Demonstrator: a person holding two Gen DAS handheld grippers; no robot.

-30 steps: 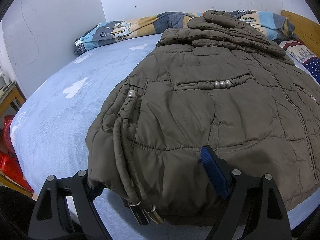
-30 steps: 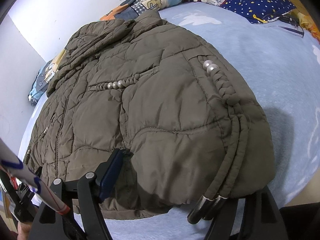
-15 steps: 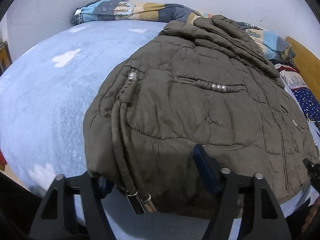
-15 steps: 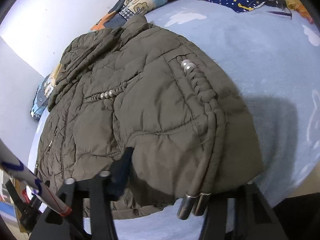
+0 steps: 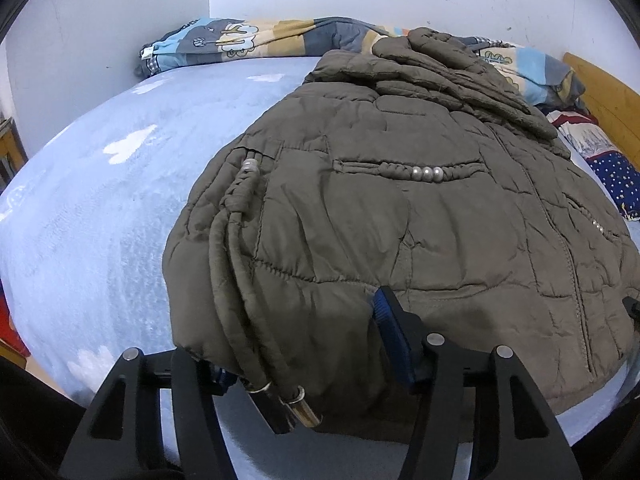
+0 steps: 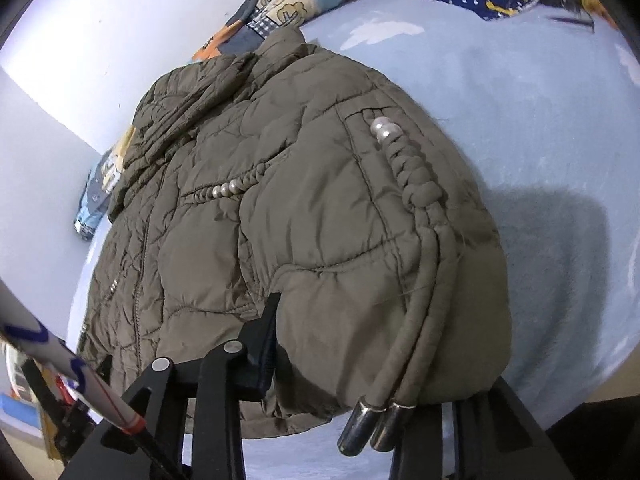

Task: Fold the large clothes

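A puffy olive-brown jacket lies spread on the light blue bed, hem toward me. My left gripper straddles the hem's left corner. Its jaws are closing, and the blue pad dents the fabric. Two drawcords with metal tips hang between the fingers. In the right wrist view the jacket fills the middle, and my right gripper is shut on the hem's right corner. The right gripper's right finger is hidden under the fabric, beside more metal cord tips.
A patterned quilt is bunched along the white wall behind the jacket. A starry navy pillow and a wooden headboard sit at the right. The bed's edge runs just under both grippers.
Both grippers have narrowed onto the jacket's hem corners, and both views have rolled a little. The jacket itself lies where it did.
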